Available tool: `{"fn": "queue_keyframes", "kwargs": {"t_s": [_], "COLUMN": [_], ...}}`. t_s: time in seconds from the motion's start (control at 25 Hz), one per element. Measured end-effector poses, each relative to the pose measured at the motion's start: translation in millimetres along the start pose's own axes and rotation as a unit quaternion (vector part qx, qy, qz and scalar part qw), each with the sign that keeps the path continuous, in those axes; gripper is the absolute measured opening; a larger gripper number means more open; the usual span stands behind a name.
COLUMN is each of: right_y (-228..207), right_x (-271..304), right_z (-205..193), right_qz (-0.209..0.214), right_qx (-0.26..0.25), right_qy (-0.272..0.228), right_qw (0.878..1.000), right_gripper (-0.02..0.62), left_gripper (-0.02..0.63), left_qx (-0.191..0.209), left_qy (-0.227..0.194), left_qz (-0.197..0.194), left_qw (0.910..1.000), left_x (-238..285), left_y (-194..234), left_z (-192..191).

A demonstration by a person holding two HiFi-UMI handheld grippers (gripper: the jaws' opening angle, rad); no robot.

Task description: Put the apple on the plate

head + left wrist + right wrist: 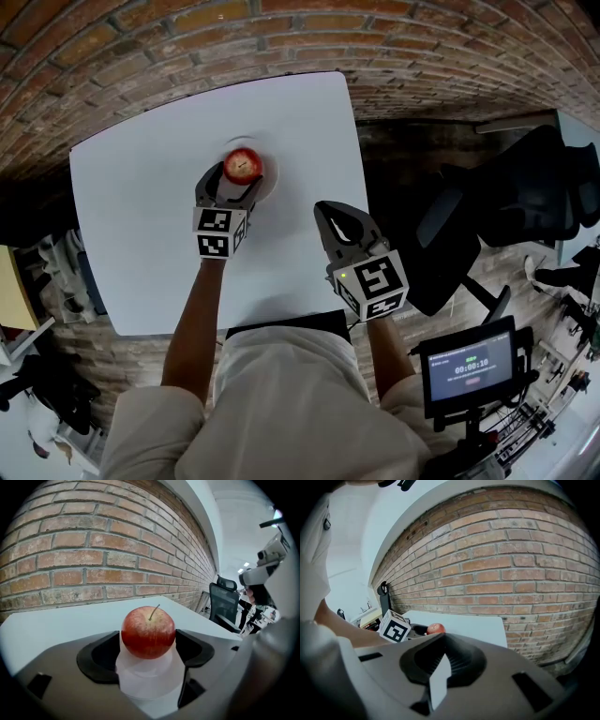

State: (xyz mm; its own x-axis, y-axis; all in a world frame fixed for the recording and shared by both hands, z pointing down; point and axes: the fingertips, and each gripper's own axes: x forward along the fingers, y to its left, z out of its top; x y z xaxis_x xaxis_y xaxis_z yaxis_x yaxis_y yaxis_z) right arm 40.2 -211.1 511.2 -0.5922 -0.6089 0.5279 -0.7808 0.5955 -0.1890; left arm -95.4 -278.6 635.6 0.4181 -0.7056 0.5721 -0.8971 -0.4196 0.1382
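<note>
Glossy, smooth-skinned apple (148, 632); smooth white plate (146, 679); matt white table (141, 216); rough, matt brick wall (93, 550)

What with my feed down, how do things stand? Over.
Left gripper shut on apple, at the plate. Right gripper shut, empty, held clear. Nothing in the way.

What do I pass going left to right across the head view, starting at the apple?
apple → right claw → black office chair. The left claw overlaps the apple, so it has no clear place in the order.
</note>
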Motion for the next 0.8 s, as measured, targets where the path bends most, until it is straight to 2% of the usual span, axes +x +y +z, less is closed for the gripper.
{"fn": "queue_keyframes", "kwargs": {"t_s": [0.52, 0.8], "right_y": [-1.7, 13.4], "right_x": [-0.4, -9.7], "right_z": [-1.4, 8.4], "right_qz": [-0.002, -0.003], "right_qx": [0.001, -0.006], "right_qy": [0.001, -0.008], "right_qw": [1.000, 1.000], "right_gripper": [0.002, 0.002], "left_gripper": [0.365, 0.365], "left_qx": [-0.011, -0.005], "left_qy": [0.005, -0.003], "left_qz": [-0.014, -0.010], "left_qw": [0.9998, 0.9999], "left_x": [-0.3, -20.8], "left_y": [-3.2, -4.1], "left_z": [-1.3, 4.1]}}
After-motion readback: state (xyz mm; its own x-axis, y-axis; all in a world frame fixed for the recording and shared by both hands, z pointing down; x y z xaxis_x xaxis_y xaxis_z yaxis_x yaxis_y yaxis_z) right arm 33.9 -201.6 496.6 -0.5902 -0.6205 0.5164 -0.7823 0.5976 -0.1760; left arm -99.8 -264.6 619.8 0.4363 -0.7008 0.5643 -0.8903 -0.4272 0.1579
